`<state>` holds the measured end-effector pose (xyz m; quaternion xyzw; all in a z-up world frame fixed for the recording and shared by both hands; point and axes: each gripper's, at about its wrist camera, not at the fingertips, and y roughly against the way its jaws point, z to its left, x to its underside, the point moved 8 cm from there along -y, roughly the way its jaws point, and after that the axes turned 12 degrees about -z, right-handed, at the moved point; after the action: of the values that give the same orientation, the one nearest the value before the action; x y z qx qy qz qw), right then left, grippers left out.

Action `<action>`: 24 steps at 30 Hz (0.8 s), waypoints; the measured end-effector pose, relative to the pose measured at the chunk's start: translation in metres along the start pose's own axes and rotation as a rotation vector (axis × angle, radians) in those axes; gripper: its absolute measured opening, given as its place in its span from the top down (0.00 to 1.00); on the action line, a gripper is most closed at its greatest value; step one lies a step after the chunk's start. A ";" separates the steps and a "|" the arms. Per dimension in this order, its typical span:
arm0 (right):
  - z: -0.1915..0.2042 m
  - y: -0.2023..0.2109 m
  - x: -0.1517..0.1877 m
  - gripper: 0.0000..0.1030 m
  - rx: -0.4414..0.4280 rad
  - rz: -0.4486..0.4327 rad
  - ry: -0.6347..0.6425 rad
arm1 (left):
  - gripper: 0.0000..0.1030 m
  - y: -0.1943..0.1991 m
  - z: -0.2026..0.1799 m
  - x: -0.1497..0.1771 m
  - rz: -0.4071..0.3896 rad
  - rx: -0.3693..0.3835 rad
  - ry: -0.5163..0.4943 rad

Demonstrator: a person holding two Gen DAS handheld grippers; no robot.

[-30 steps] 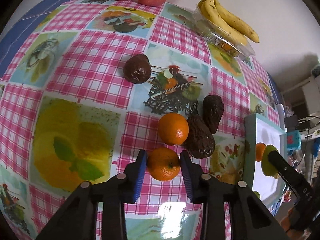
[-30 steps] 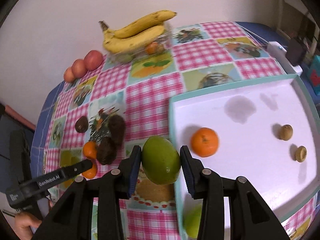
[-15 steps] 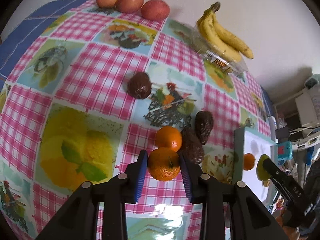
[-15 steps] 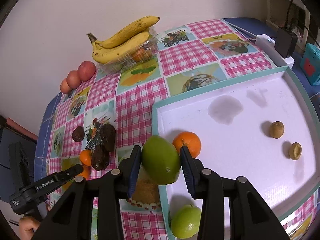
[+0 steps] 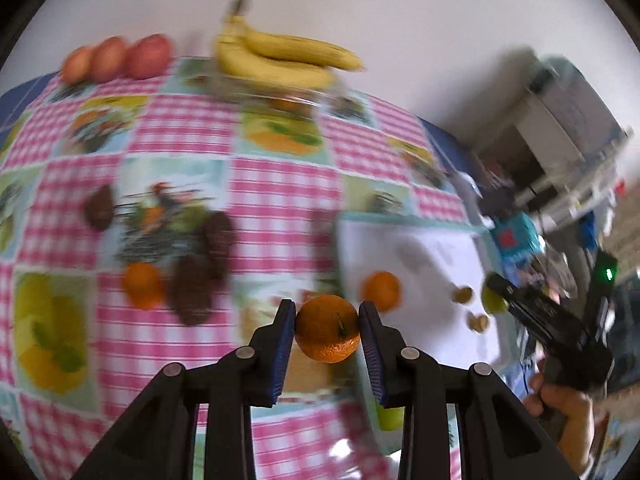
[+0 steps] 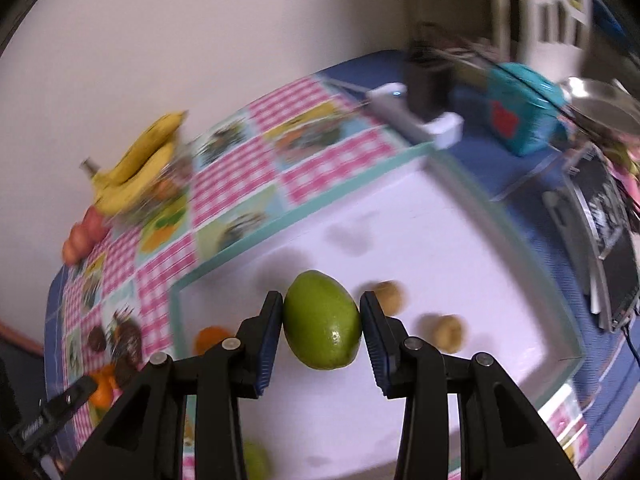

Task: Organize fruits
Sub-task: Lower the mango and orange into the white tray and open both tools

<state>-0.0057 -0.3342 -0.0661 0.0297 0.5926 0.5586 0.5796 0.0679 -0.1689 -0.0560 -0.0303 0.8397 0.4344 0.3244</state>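
We find the surface, under a pink checked fruit-print cloth, carrying three reddish round fruits and a yellow banana bunch at the far edge. Nearer lie dark brown wrinkled fruits beside a loose orange mandarin. The left claw is clamped on a round orange mandarin, held above the cloth just left of the white teal-rimmed tray. The right claw is clamped on a green oval mango over the tray, near two small brown round fruits. Both views are blurred.
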 end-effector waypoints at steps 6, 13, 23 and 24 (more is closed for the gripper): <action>-0.033 -0.004 -0.011 0.60 0.051 -0.025 -0.034 | 0.66 -0.031 -0.043 0.019 0.069 0.036 -0.108; -0.054 -0.015 -0.015 0.60 0.101 -0.052 -0.060 | 0.66 -0.054 -0.052 0.036 0.109 0.022 -0.138; -0.058 -0.037 -0.003 0.60 0.113 -0.023 -0.037 | 0.66 -0.067 -0.050 0.049 0.138 -0.006 -0.165; -0.058 -0.037 -0.003 0.60 0.115 -0.025 -0.033 | 0.66 -0.067 -0.050 0.049 0.138 -0.008 -0.167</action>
<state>-0.0237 -0.3866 -0.1069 0.0648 0.6144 0.5157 0.5936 0.0257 -0.2366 -0.1115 0.0625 0.8083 0.4598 0.3624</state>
